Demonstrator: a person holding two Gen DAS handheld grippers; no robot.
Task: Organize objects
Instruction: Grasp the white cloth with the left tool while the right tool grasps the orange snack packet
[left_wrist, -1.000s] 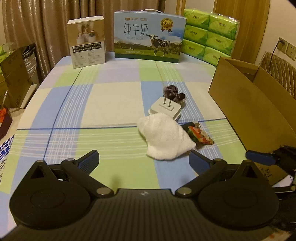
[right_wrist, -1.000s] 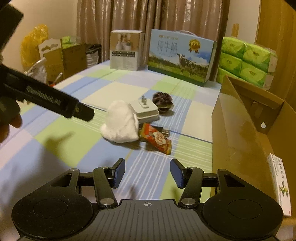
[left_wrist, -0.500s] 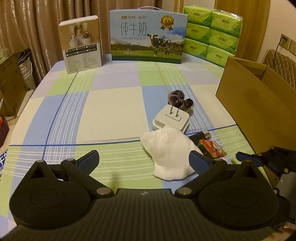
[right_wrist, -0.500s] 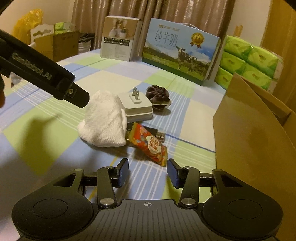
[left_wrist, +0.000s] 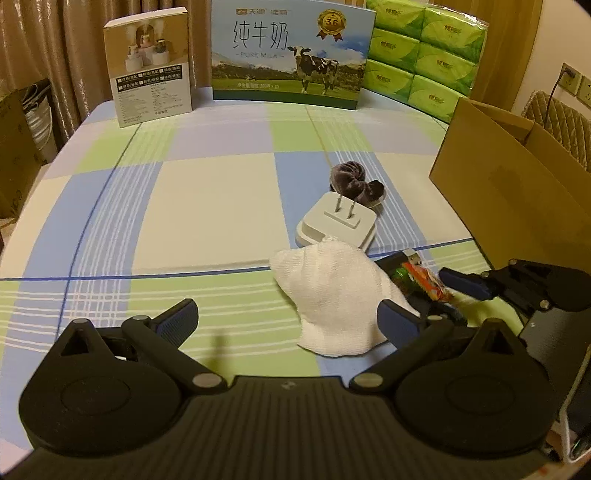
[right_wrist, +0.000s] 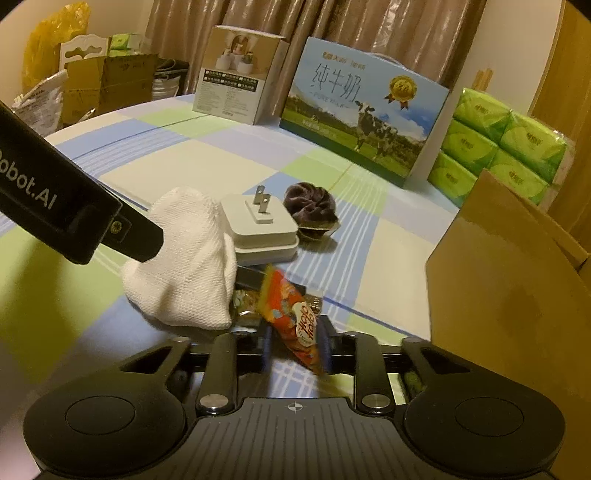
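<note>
A white cloth (left_wrist: 334, 295) lies on the checked table, with a white plug adapter (left_wrist: 338, 219) and a dark purple scrunchie (left_wrist: 354, 182) behind it. An orange snack packet (right_wrist: 291, 321) lies to the cloth's right, over a dark item. My right gripper (right_wrist: 293, 349) has its fingers on both sides of the packet's near end, close around it; it also shows in the left wrist view (left_wrist: 465, 286). My left gripper (left_wrist: 288, 321) is open, just short of the cloth, its right finger beside the cloth's edge.
An open cardboard box (left_wrist: 509, 192) stands at the right, its wall close to the packet (right_wrist: 509, 295). A milk carton box (left_wrist: 291, 55), a small product box (left_wrist: 151, 88) and green tissue packs (left_wrist: 424, 55) line the far edge.
Both grippers moved forward toward the pile. The right gripper's fingers narrowed and now straddle the snack packet. The left gripper came up to the cloth.
</note>
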